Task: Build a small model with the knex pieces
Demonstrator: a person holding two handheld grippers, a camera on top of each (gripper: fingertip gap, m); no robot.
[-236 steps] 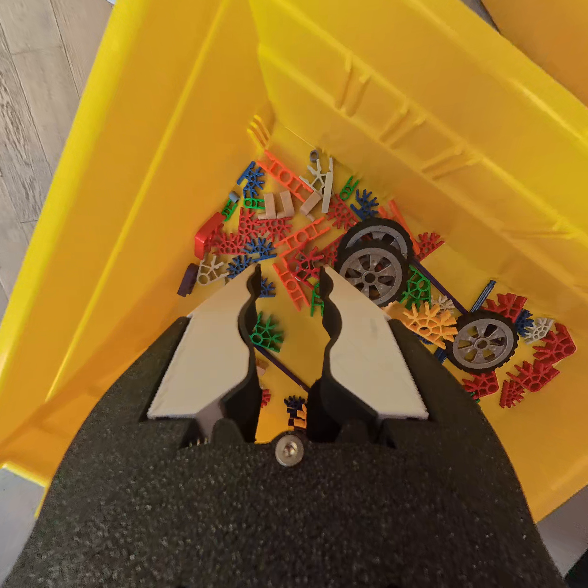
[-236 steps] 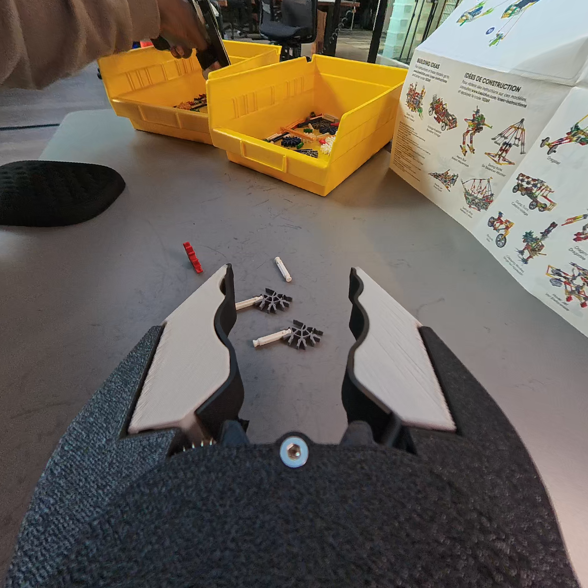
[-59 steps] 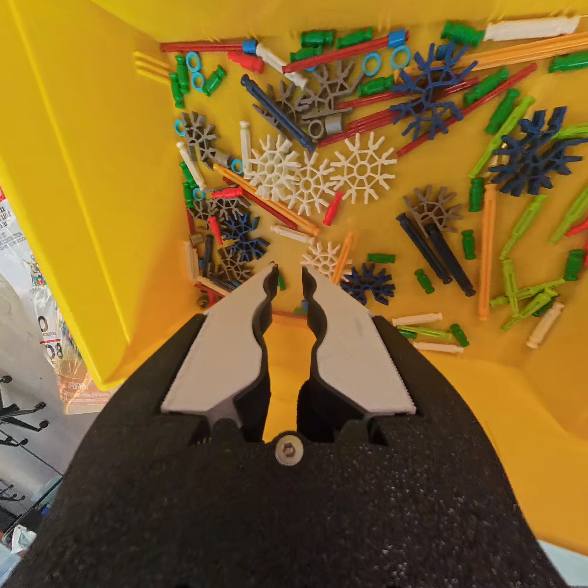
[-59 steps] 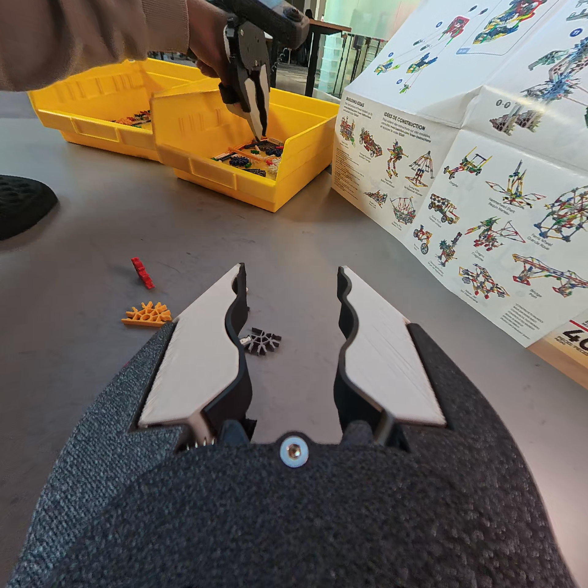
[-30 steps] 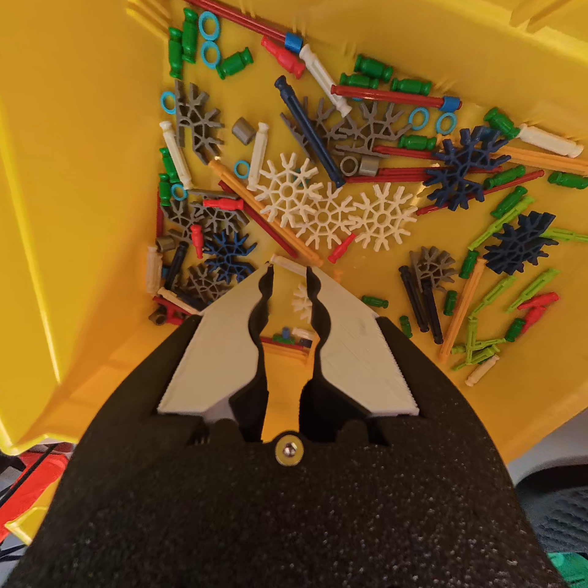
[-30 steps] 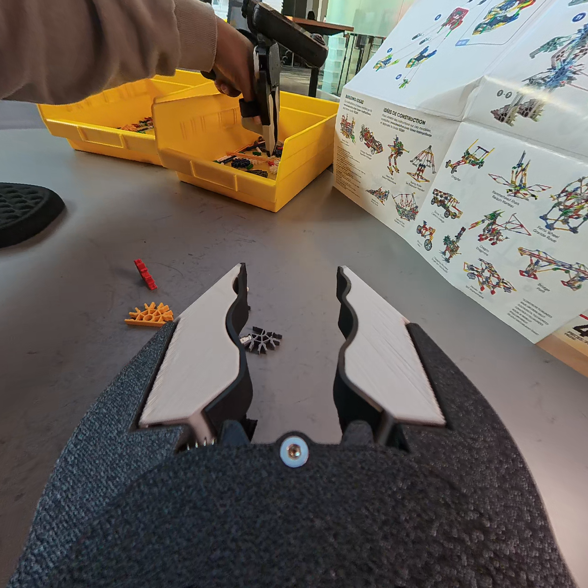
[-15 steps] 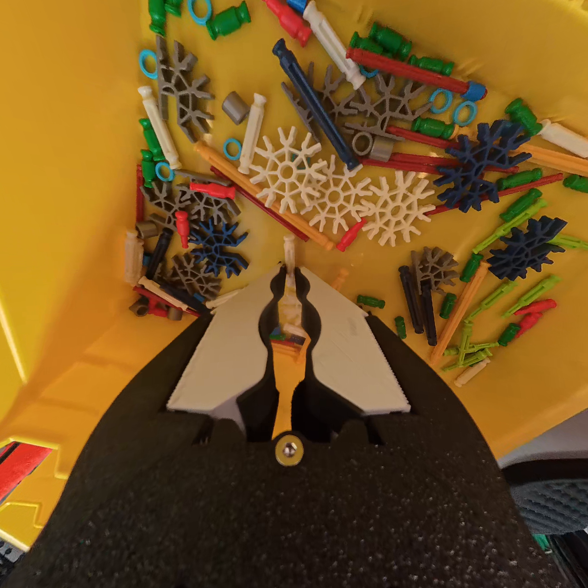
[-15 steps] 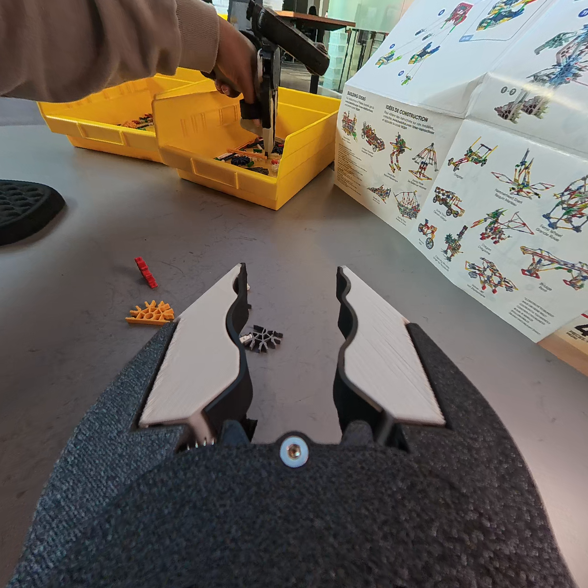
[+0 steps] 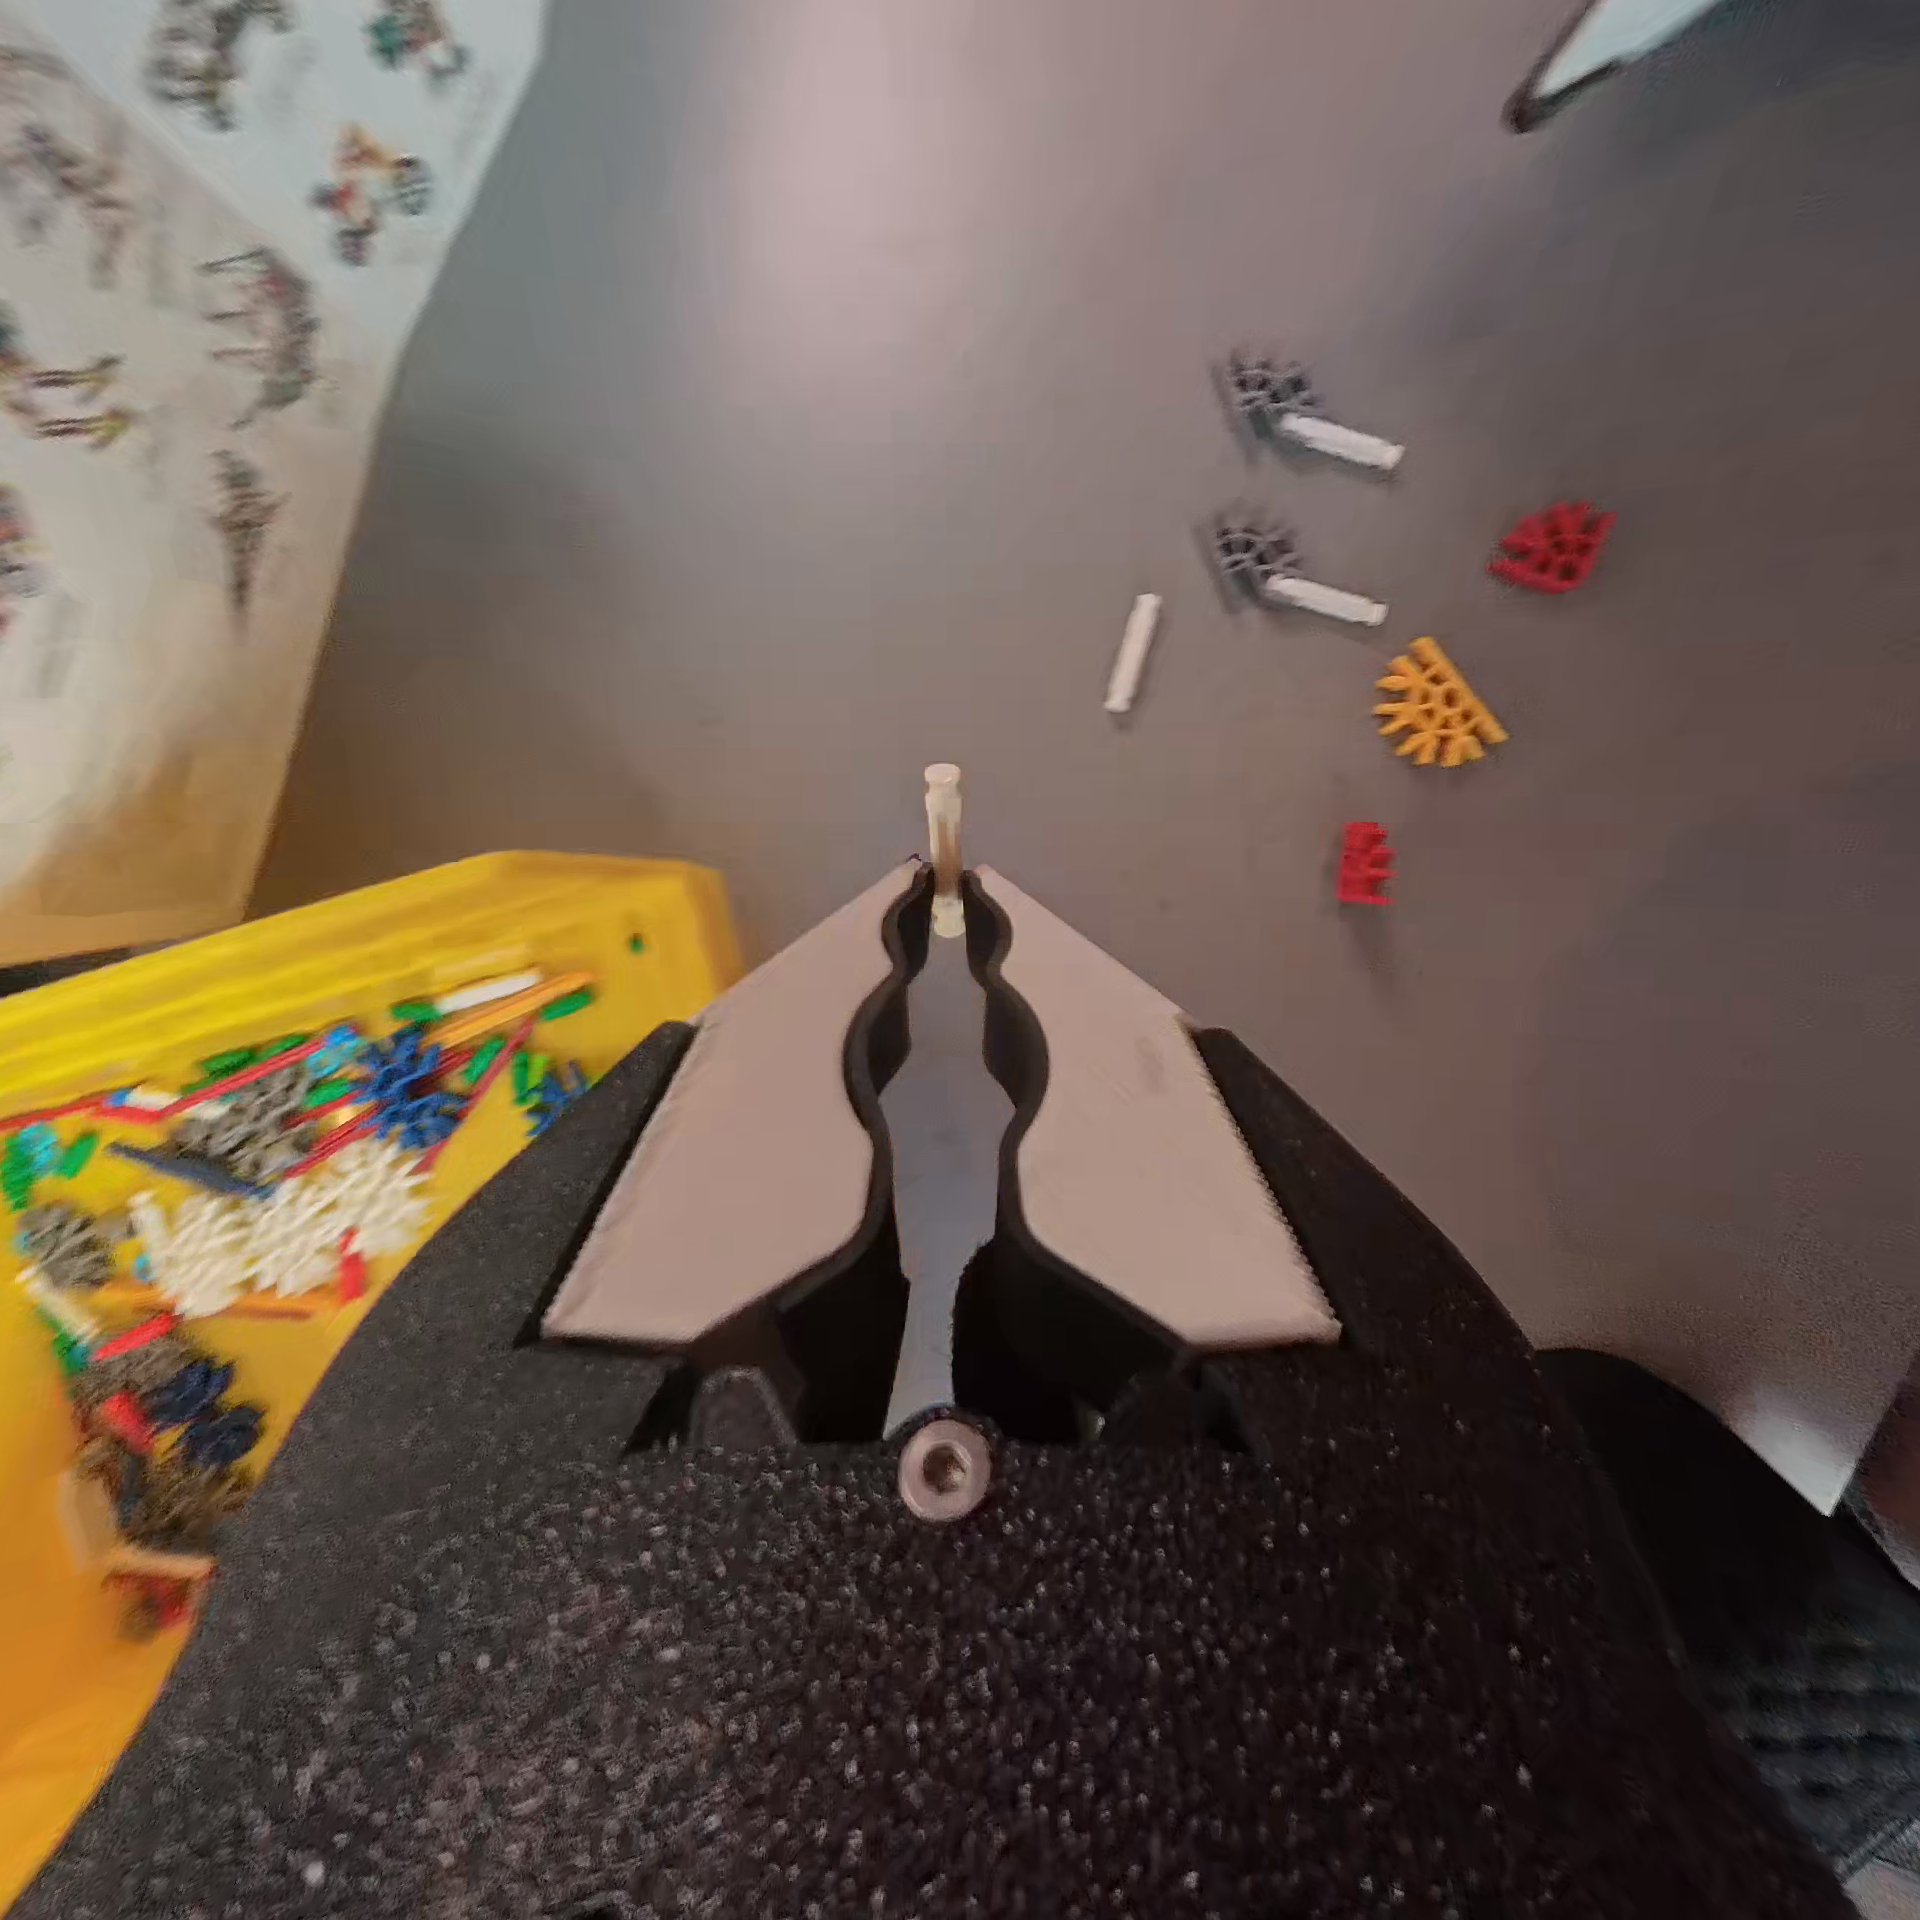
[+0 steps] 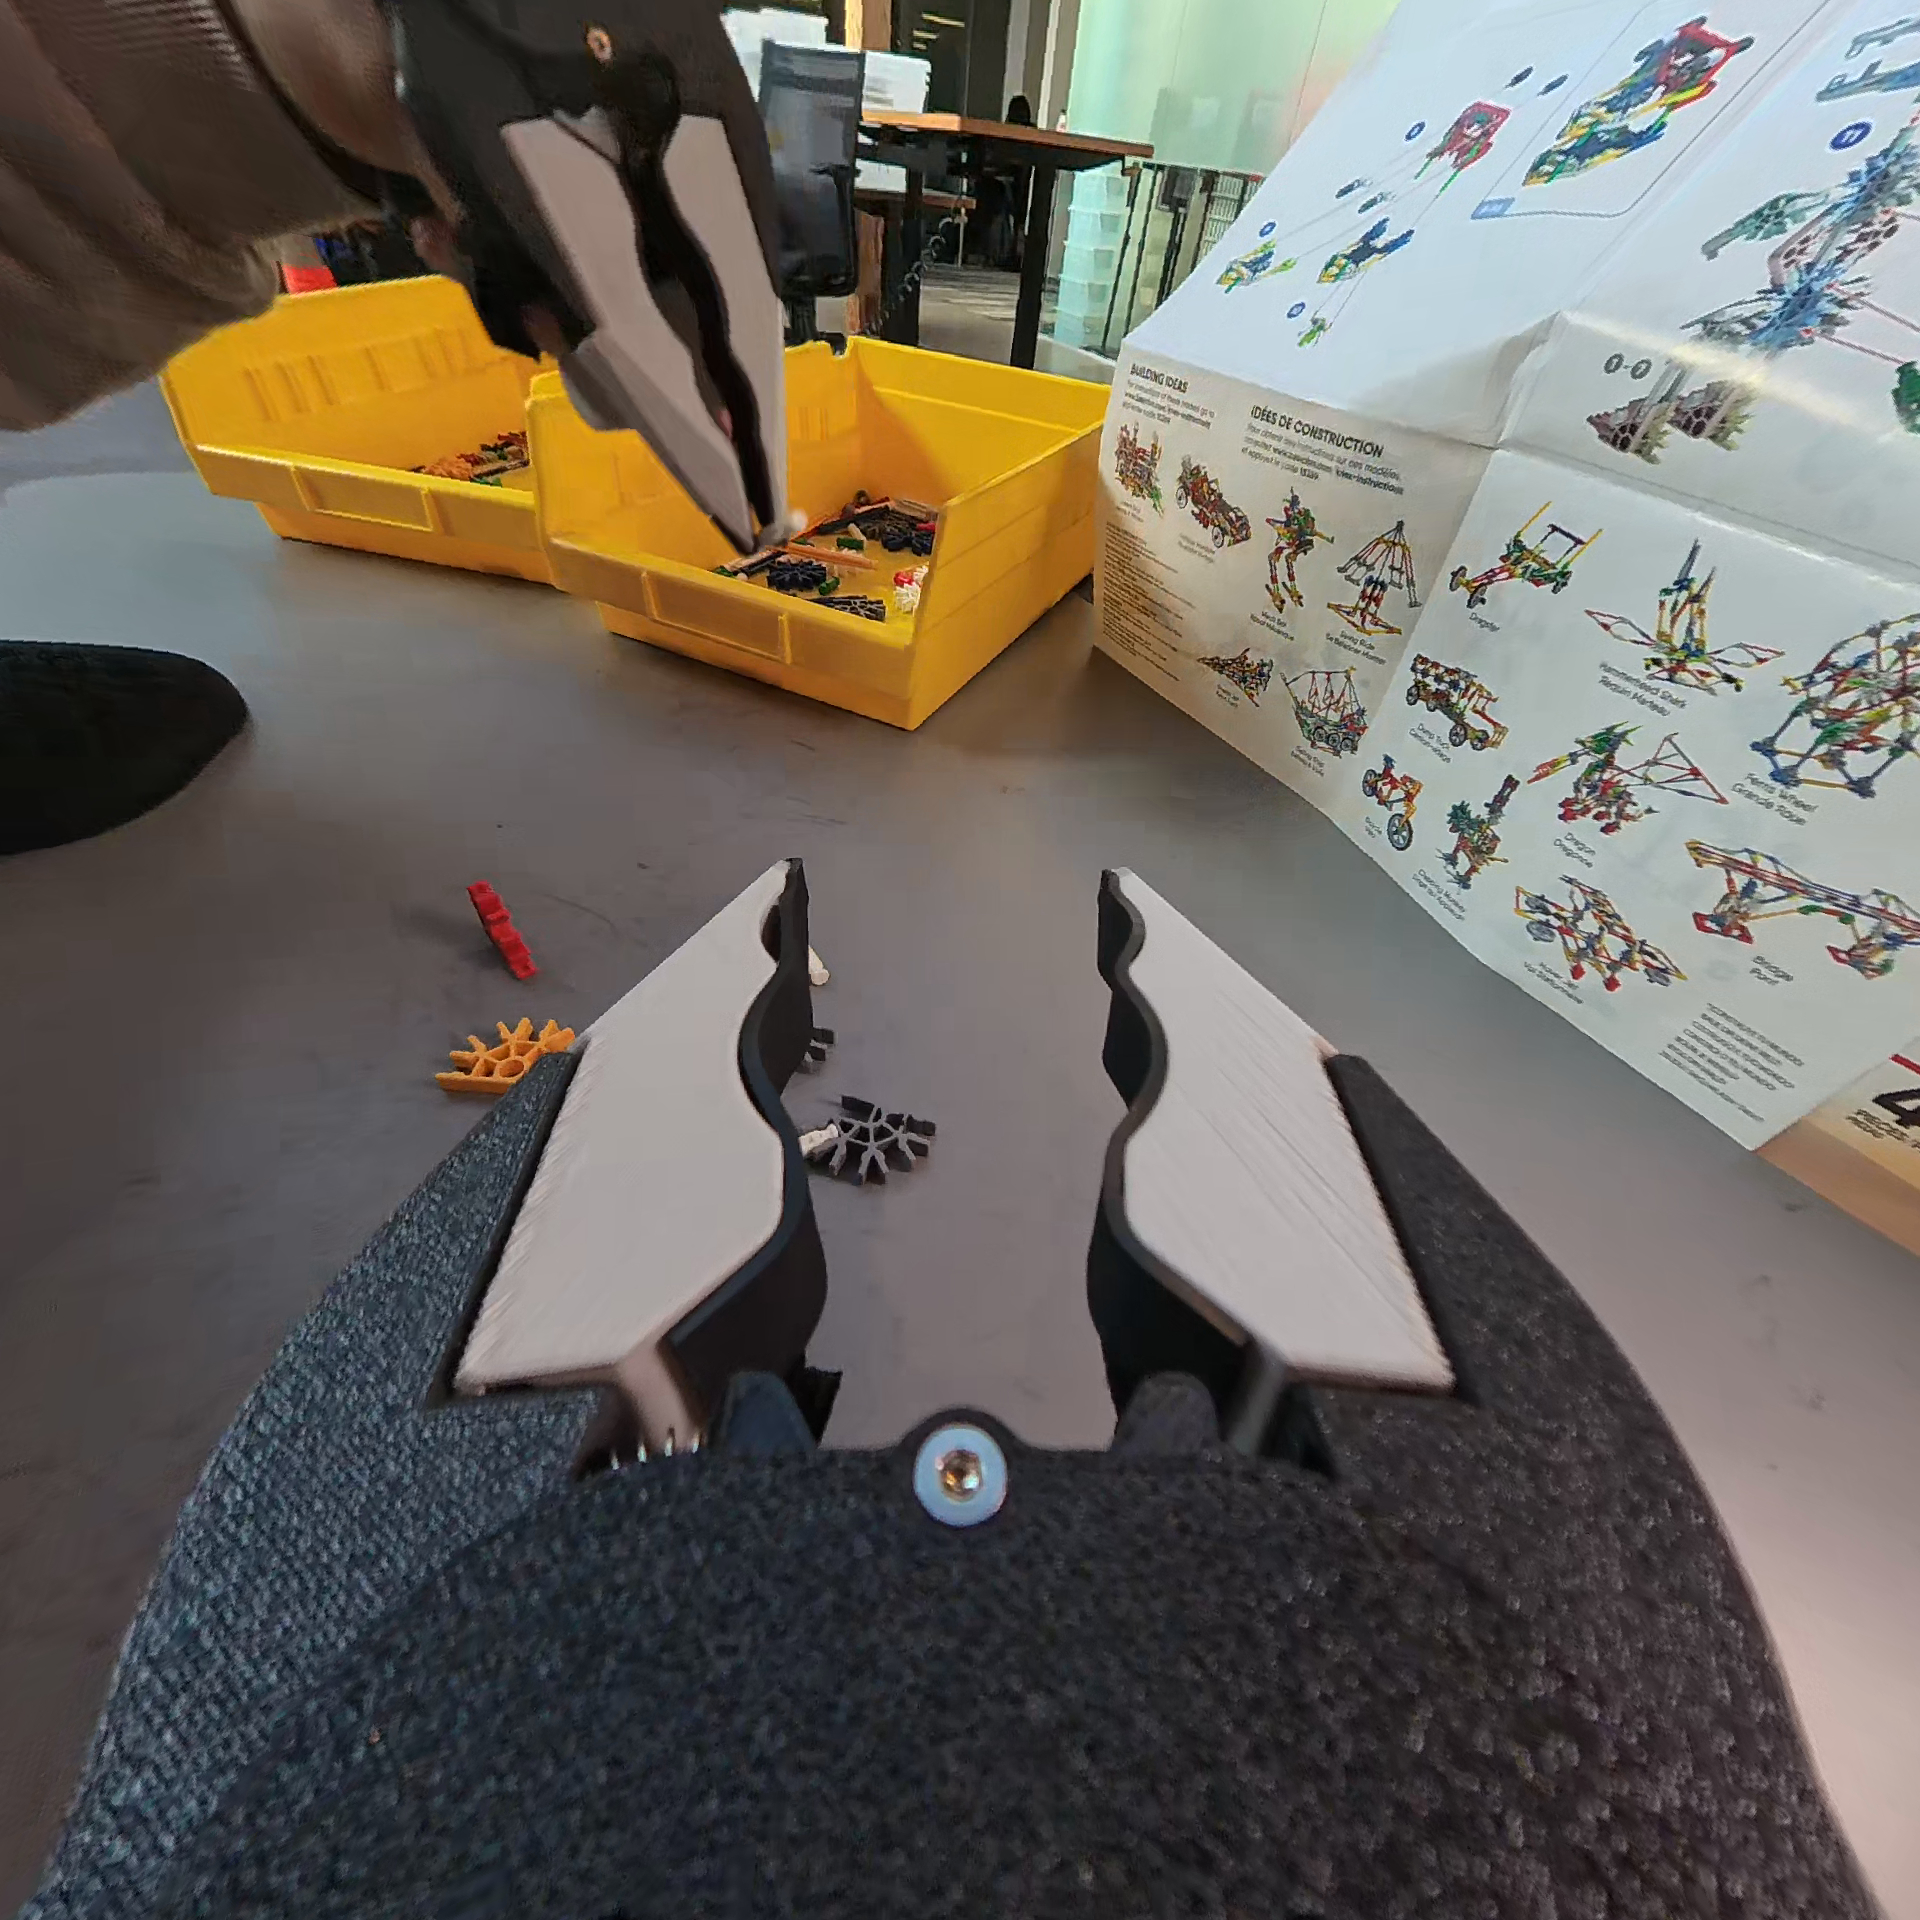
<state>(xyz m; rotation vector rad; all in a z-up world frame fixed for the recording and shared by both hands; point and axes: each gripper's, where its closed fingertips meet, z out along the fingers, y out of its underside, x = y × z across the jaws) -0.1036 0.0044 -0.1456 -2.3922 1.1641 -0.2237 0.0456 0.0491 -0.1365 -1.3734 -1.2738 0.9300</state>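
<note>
Up above the grey table (image 9: 935, 312), my left gripper (image 9: 943, 883) pinches a short white rod (image 9: 942, 821) at its tips, beside the yellow bin (image 9: 499, 904). My right gripper (image 10: 951, 883) hovers wide apart, empty, over a dark snowflake connector (image 10: 878, 1138).

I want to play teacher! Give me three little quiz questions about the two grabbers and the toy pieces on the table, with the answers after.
1. True or false: the left gripper is shut on a small white rod.
2. What is the right gripper doing? A) holding a wheel B) open and empty above the grey table C) shut on a red piece
3. Fill in: the orange fan-shaped piece lies on the table between two ____ pieces.

Key
1. True. The rod sticks out past the closed tips.
2. B. A dark snowflake-shaped piece lies on the table between its fingers, untouched.
3. Red: a wider red piece and a small red clip.
</note>
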